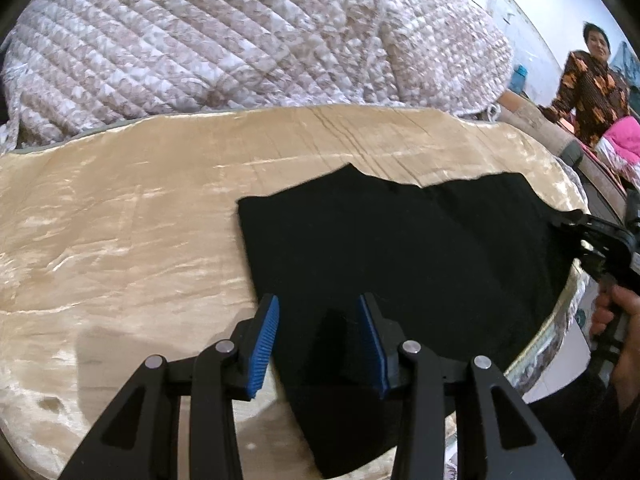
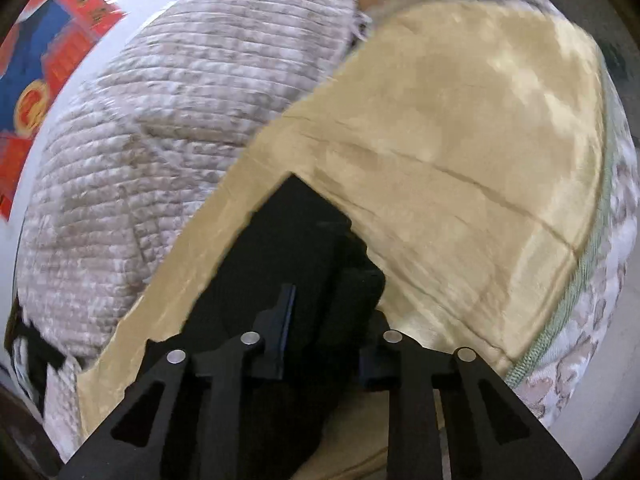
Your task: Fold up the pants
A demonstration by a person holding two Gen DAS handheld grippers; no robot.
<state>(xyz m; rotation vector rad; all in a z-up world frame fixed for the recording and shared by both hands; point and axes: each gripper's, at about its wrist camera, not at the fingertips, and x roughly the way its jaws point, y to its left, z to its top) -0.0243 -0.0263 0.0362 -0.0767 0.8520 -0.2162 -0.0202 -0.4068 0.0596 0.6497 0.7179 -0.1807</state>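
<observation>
Black pants (image 1: 420, 240) lie flat on a beige velvet blanket (image 1: 120, 240) spread over a bed. My left gripper (image 1: 318, 300) hovers at the pants' near edge, open. Its blue pads (image 1: 266, 340) stand apart, the cloth lies between and under them, and neither pad presses on it. My right gripper (image 1: 572, 232) comes in from the right, held by a hand (image 1: 612, 312), and pinches the pants' right corner, which is drawn to a point. In the right wrist view, bunched black pants (image 2: 296, 232) fill the gap between the fingers of the right gripper (image 2: 328, 300).
A heaped quilted bedcover (image 1: 240, 40) lies behind the blanket. A person (image 1: 588, 96) stands at the far right beside pink cloth (image 1: 624, 140). The bed's edge (image 1: 560, 320) drops away on the right. A red and blue poster (image 2: 48, 60) hangs on the wall.
</observation>
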